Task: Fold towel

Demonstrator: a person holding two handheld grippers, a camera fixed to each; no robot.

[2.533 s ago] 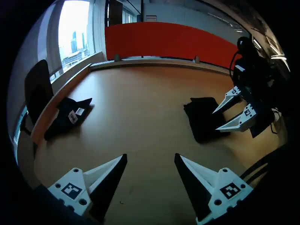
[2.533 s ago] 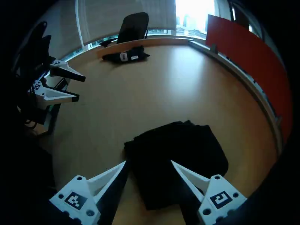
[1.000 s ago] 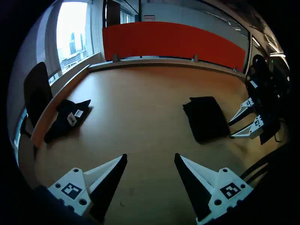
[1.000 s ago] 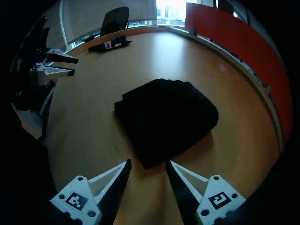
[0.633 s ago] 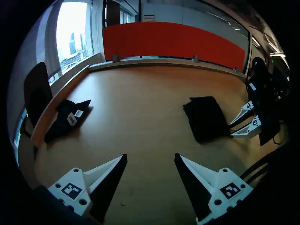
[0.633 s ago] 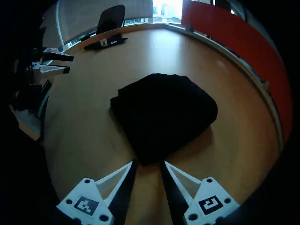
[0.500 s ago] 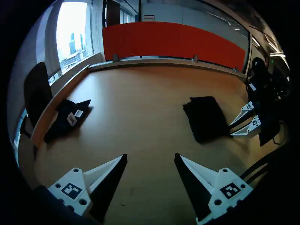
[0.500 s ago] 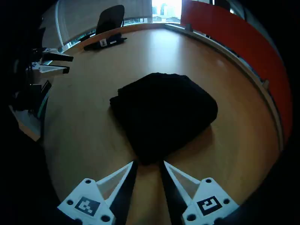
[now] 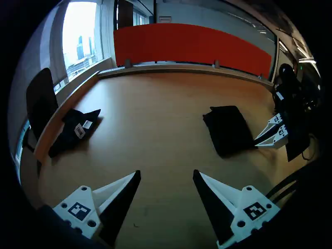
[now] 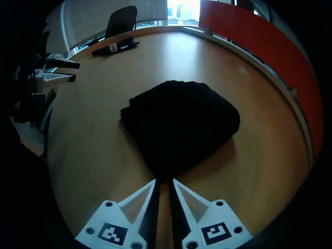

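A black towel (image 10: pixel 182 120), folded into a thick pad, lies on the wooden table (image 10: pixel 103 124). In the right gripper view my right gripper (image 10: pixel 164 181) sits at the towel's near corner, its fingers drawn almost together with that corner pinched between the tips. The left gripper view shows the towel (image 9: pixel 228 128) at the right, with the right gripper (image 9: pixel 256 143) at its right edge. My left gripper (image 9: pixel 166 174) hovers open over bare table, well away from the towel; it appears far left in the right gripper view (image 10: pixel 76 72).
A second dark bundle with white labels (image 9: pixel 76 128) lies near the table's left edge by a black chair (image 9: pixel 39 99). A red partition (image 9: pixel 186 43) runs along the far edge. Dark gear stands behind the right gripper (image 9: pixel 292 99).
The right gripper pulled back off the towel to its near corner, and its fingers closed from wide apart to nearly together. The left gripper stayed still and open.
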